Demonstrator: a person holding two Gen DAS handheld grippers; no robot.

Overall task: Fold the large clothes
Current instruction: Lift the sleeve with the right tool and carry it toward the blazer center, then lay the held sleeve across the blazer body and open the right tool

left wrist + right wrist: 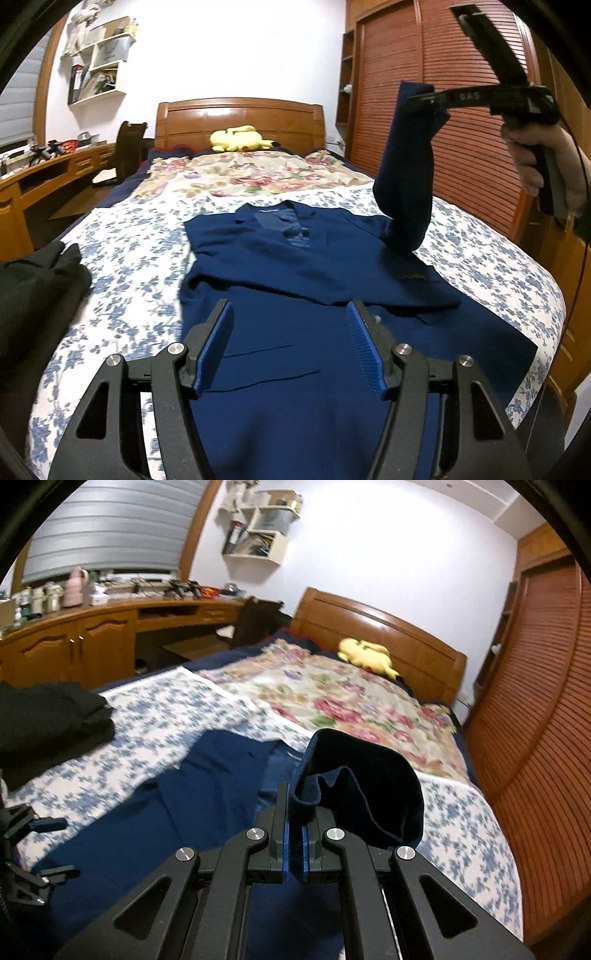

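Note:
A navy blue jacket (295,258) lies spread on the bed, collar toward the headboard; it also shows in the right wrist view (207,786). My left gripper (291,332) is open and empty, just above the jacket's lower front. My right gripper (294,805) is shut on the cuff of the jacket's right sleeve (354,794). In the left wrist view the right gripper (417,99) holds that sleeve (406,177) lifted high above the bed, the sleeve hanging down to the shoulder.
The bed has a blue-flowered sheet (129,258) and a rose-patterned blanket (258,173) near the wooden headboard (240,118). A yellow plush toy (240,138) lies there. Black folded clothes (37,280) sit at the bed's left. A wooden wardrobe (424,74) stands at the right, a desk (110,627) at the left.

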